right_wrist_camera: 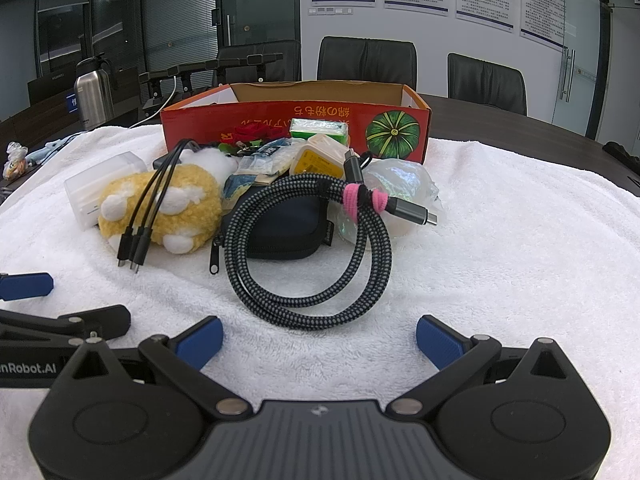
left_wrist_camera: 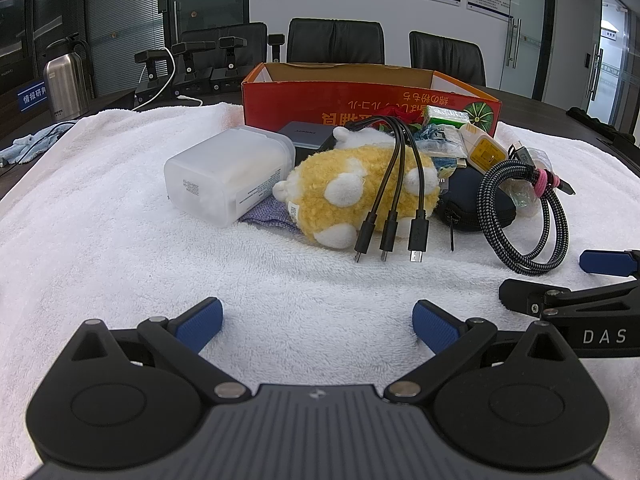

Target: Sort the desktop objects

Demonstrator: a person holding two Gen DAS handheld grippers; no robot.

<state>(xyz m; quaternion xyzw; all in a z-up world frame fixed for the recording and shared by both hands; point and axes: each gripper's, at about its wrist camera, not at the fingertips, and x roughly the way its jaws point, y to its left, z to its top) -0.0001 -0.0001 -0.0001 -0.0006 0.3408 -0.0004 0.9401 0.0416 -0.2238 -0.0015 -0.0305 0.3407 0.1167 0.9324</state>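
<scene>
A pile of objects lies on a white towel [left_wrist_camera: 120,208] in front of a red cardboard box [left_wrist_camera: 360,96]. It holds a yellow plush toy [left_wrist_camera: 360,188], a black three-headed cable [left_wrist_camera: 392,200] draped over it, a translucent white container [left_wrist_camera: 224,172], a dark zip pouch [right_wrist_camera: 288,224] and a coiled braided cable [right_wrist_camera: 308,256] with a pink tie. My left gripper [left_wrist_camera: 318,326] is open over bare towel, short of the plush. My right gripper [right_wrist_camera: 320,338] is open just before the braided coil. Each gripper shows at the edge of the other's view.
A green carton [right_wrist_camera: 318,128], a yellow packet [right_wrist_camera: 316,160] and clear plastic bags [right_wrist_camera: 400,184] lie near the box [right_wrist_camera: 296,120]. A steel flask [left_wrist_camera: 66,84] and black stands [left_wrist_camera: 188,64] stand back left on the dark table. Office chairs [left_wrist_camera: 336,40] stand behind.
</scene>
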